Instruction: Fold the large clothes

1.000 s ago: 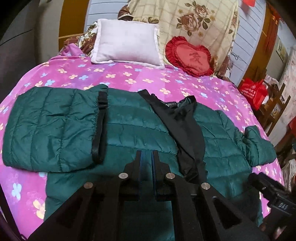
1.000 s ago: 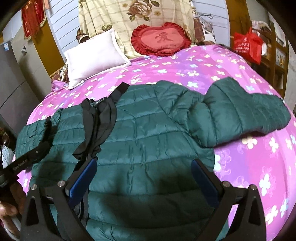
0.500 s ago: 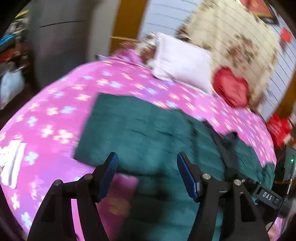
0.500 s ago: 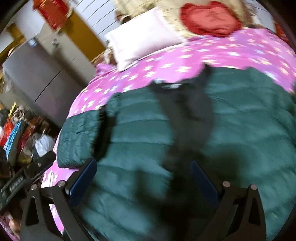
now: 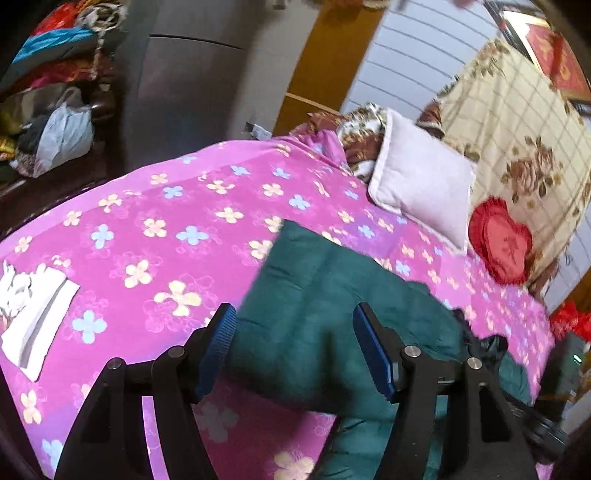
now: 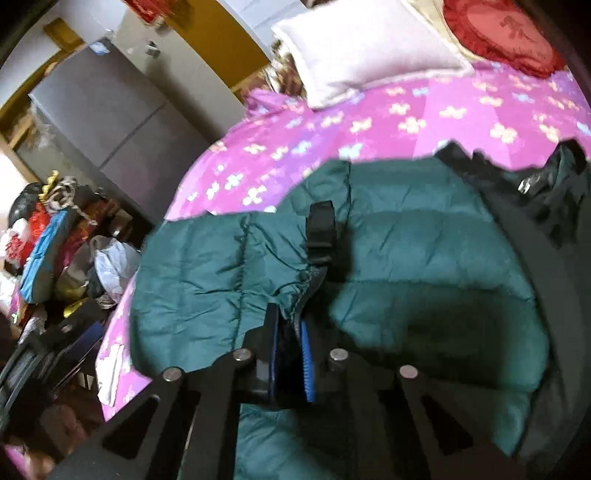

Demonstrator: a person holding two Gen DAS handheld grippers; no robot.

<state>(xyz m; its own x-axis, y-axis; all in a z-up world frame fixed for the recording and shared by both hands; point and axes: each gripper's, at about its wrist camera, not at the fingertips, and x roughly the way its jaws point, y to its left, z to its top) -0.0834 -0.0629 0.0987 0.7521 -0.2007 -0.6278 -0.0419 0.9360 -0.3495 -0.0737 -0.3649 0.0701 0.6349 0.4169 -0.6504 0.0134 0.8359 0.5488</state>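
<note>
Looking through the right wrist camera, I see my right tool (image 6: 290, 349) closed tight on a fold of the green jacket (image 6: 406, 258); the blue pads (image 6: 306, 360) have almost no gap between them, and the puffy cloth bunches up from them toward 12 o'clock. A black strap (image 6: 320, 236) of the jacket stands just above this bunch. The jacket lies spread on the bed (image 6: 424, 110), which carries a pink cover with flowers. Its black lining (image 6: 546, 199) shows at 2 o'clock. A white pillow (image 6: 365, 48) lies at 12 o'clock and a red heart cushion (image 6: 502, 33) at 1 o'clock, both well apart from the jacket. A grey cabinet (image 6: 110, 118) stands at 10 o'clock.

On the left wrist camera, my left tool (image 5: 295, 354) is spread wide and grips nothing. One edge of the jacket (image 5: 314, 314) lies between its two fingers (image 5: 218, 347); I cannot tell if they touch the cloth. The pillow (image 5: 421, 181) is at 1 o'clock, the heart cushion (image 5: 502, 243) at 2 o'clock. A white folded cloth (image 5: 33, 314) rests on the bed (image 5: 147, 221) at 9 o'clock, well apart from the jacket.
</note>
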